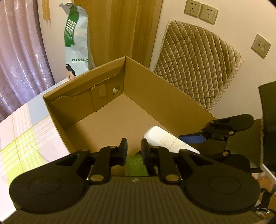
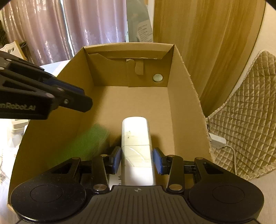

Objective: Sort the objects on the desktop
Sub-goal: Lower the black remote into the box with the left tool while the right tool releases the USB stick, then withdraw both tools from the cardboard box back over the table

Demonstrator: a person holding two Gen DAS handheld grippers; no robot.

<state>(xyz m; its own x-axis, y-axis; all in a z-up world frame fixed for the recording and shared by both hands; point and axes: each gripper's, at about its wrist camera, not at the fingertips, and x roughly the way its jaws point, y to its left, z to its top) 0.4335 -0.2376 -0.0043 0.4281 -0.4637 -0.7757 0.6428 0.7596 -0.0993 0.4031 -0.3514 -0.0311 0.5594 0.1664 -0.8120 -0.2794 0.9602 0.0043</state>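
From the left wrist camera, the left tongs (image 1: 134,151) hang over the near edge of an open corrugated cardboard box (image 1: 155,96), matte black fingers (image 1: 122,149) set a narrow gap apart with nothing between them. A patch of bright green, woven-looking object (image 1: 136,163) shows through that gap, low in the box. The box walls are plain brown, with a folded flap and a round hole in the far corner. To the right, the right tongs (image 1: 191,138) with blue pads reach in, gripping a smooth white rounded block (image 1: 165,140). The box sits on a counter (image 1: 25,137) covered in glossy plaid of pink, grey and lime. Behind stand a tall pale printed bag (image 1: 76,36), a quilted beige chair cushion (image 1: 198,63) and wall sockets (image 1: 201,11).

From the right wrist camera, the right tongs (image 2: 137,159) are clamped on the white block (image 2: 136,146), blue pads (image 2: 117,159) pressed against its two long sides; its glossy, round-ended body points into the box (image 2: 186,110), above the floor. A blurred green object (image 2: 88,141) lies left of it, inside the box. The left tongs (image 2: 75,96) jut in from the left, over the box's left wall; from here I cannot tell their gap. Pink curtains (image 2: 51,27) hang behind.
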